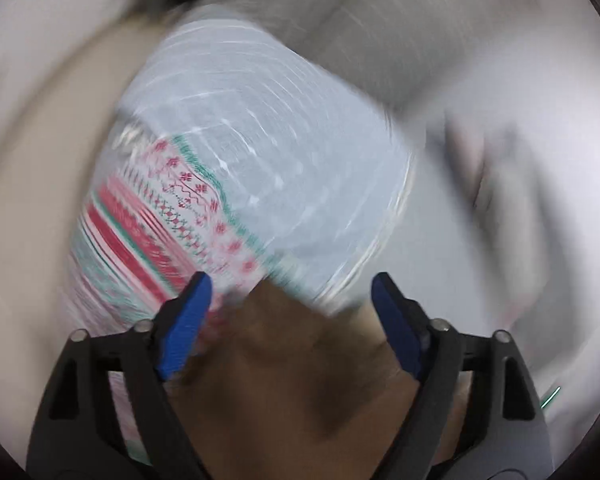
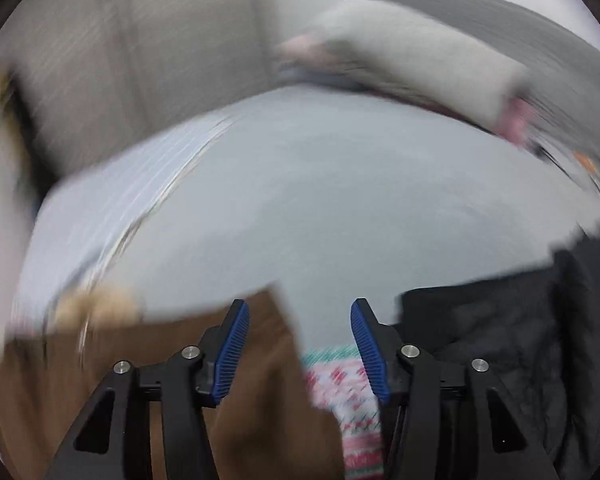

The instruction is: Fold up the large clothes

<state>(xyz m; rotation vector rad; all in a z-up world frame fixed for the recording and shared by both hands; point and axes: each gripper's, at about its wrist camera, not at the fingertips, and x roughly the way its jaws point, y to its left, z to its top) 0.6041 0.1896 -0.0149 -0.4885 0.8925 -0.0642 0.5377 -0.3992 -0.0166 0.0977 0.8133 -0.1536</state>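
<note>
Just brown garment (image 1: 284, 364) between left tongs (image 1: 290, 292)

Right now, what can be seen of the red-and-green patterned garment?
The patterned garment looks like soft knit or printed cloth, whitish with red stripes, red snowflake-like motifs and green bands. It lies flat and partly covered: pale blue cloth overlaps one side, brown fabric the near end. In the right wrist view a strip shows beside the brown fabric. Motion blur hides finer detail.

Blurred grey wall (image 2: 160, 40) behind a pale grey surface (image 2: 340, 200).
</note>
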